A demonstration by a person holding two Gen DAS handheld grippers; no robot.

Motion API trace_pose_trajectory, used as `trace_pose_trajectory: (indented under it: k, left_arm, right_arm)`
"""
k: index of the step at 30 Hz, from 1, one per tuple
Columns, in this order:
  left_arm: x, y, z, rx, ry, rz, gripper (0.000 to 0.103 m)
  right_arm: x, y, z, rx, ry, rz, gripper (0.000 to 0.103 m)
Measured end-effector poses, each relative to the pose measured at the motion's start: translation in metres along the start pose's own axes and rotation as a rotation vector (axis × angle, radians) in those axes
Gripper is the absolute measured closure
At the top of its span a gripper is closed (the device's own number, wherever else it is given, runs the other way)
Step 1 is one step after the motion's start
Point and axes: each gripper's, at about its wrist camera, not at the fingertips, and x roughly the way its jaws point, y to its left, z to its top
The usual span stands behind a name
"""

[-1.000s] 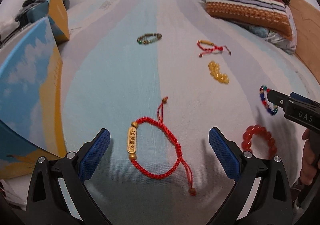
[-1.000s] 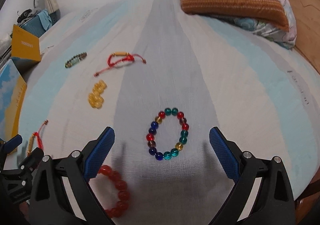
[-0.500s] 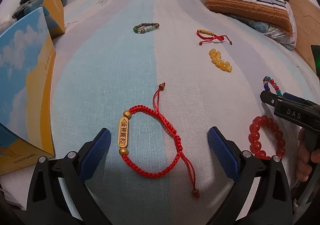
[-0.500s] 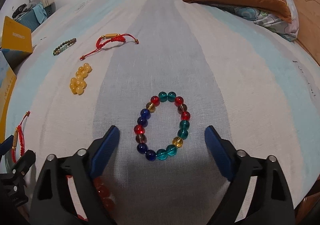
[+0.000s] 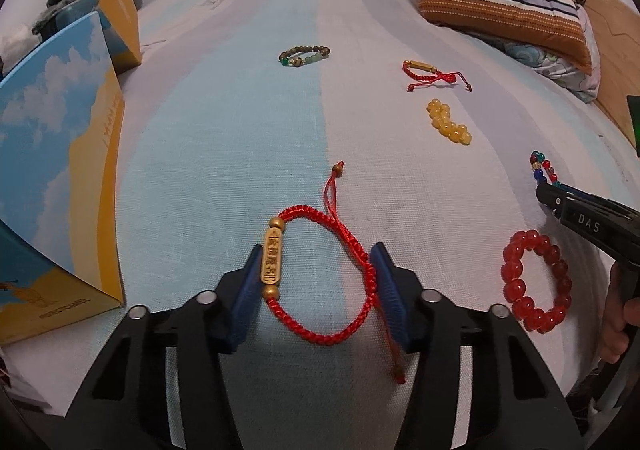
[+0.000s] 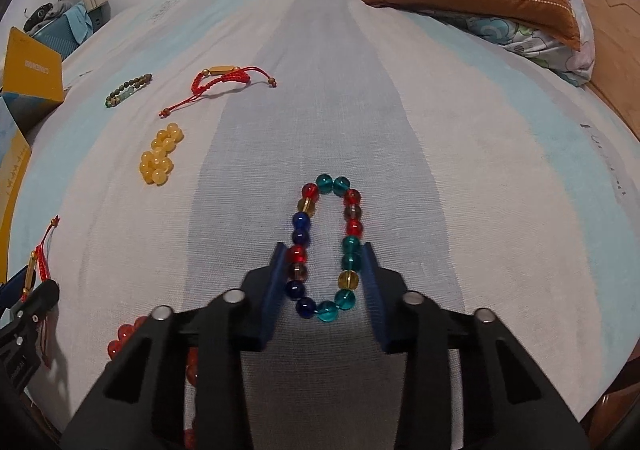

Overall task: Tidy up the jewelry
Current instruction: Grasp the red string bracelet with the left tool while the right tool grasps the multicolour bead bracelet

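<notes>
Left gripper (image 5: 316, 282) fingers closing around limp, light red cord bracelet (image 5: 320, 278); right gripper (image 6: 324, 282) fingers closing, squeezing slippery multicoloured bead bracelet (image 6: 326, 246). Best pinched mid-loop.

Six bracelets lie flat on a striped bedsheet (image 5: 240, 137).

In the left wrist view, a red braided cord bracelet (image 5: 320, 278) with a gold tube charm lies at centre, pinched into an oval, its loose tails running toward 12 and 5 o'clock. At 3 o'clock from it lies a ring of large red beads (image 5: 536, 282). Toward 1 o'clock lies a bunched yellow bead bracelet (image 5: 448, 121), beyond it a second red cord bracelet (image 5: 432, 73). At 12 o'clock lies a brown and green bead bracelet (image 5: 305, 55).

In the right wrist view, a multicoloured glass bead bracelet (image 6: 326, 250) is squeezed into a narrow oval, seemingly touched on both sides.
</notes>
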Motion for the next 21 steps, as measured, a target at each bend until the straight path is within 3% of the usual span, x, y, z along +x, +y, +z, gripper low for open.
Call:
trace_pose_trajectory:
  k: [4, 11, 13, 21]
  left_arm:
    - [-0.0005, -0.0006, -0.0002, 0.008, 0.005, 0.006, 0.064]
    - [-0.0019, -0.0001, -0.0009, 0.015, 0.005, 0.015, 0.083]
    - [-0.0022, 0.0003, -0.0008, 0.019, 0.005, 0.017, 0.098]
    - [-0.0030, 0.0006, -0.0014, 0.021, 0.003, 0.020, 0.098]
  right_arm:
    - [-0.0006, -0.0008, 0.0000, 0.002, -0.001, -0.006, 0.081]
    - [-0.0006, -0.0022, 0.0001, 0.003, -0.004, -0.008, 0.084]
    - [-0.0008, -0.0027, 0.0001, 0.005, -0.005, -0.007, 0.085]
    - [-0.0034, -0.0035, 0.0001, 0.004, -0.008, -0.007, 0.085]
